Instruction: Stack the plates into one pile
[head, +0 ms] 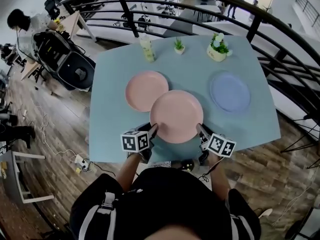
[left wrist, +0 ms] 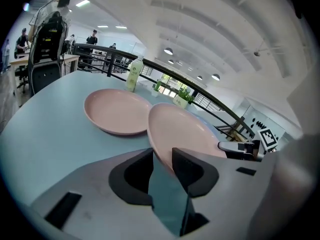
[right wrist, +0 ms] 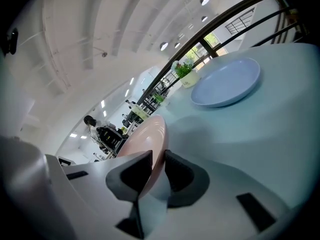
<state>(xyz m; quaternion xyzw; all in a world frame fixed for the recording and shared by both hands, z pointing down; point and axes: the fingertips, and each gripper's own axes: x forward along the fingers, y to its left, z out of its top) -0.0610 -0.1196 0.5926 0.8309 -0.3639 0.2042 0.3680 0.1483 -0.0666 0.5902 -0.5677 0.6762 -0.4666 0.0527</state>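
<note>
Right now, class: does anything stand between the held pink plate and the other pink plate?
Nothing visible does. The held pink plate, gripped by the left claw and right claw, is right beside the other pink plate; the bottle stands farther back.

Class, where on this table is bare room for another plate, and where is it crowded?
Bare: the table left of the resting pink plate, and its near-right corner before the blue plate. Crowded: centre, around the held pink plate.

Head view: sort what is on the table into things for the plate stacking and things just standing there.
For the job: near pink plate, held at its rim by left gripper and right gripper; far pink plate; blue plate.
Just standing there: bottle, small potted plant, large potted plant.
</note>
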